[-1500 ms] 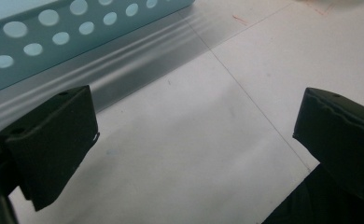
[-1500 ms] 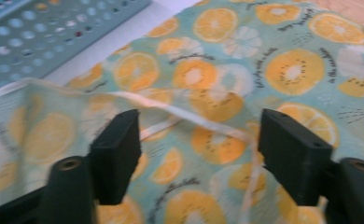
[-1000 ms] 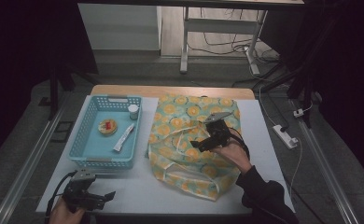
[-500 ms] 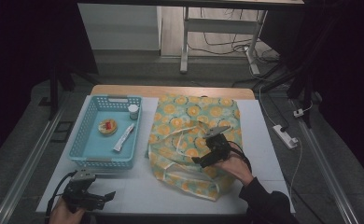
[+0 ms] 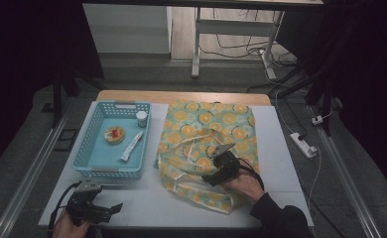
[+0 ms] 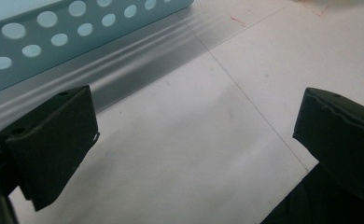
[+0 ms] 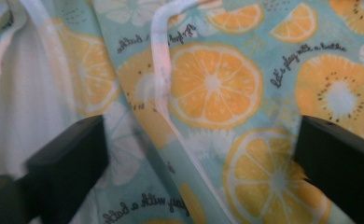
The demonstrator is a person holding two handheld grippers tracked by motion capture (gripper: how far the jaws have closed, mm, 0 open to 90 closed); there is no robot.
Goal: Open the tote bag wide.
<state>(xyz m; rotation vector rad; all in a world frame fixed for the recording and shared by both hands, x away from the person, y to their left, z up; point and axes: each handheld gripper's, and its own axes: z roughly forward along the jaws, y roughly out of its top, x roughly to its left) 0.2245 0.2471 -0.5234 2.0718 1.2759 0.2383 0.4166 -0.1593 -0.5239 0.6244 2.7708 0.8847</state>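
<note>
High view: right gripper (image 5: 220, 171) low over bag (image 5: 206, 134), near its front half, mid-tabletop. Right gripper view: jaws spread wide, nothing gripped, white strap (image 7: 164, 93) running between them over orange-slice print. Left gripper (image 5: 99, 209) at front-left corner of tabletop (image 5: 276, 144), jaws wide and empty, just in front of blue basket (image 5: 90, 158).
</note>
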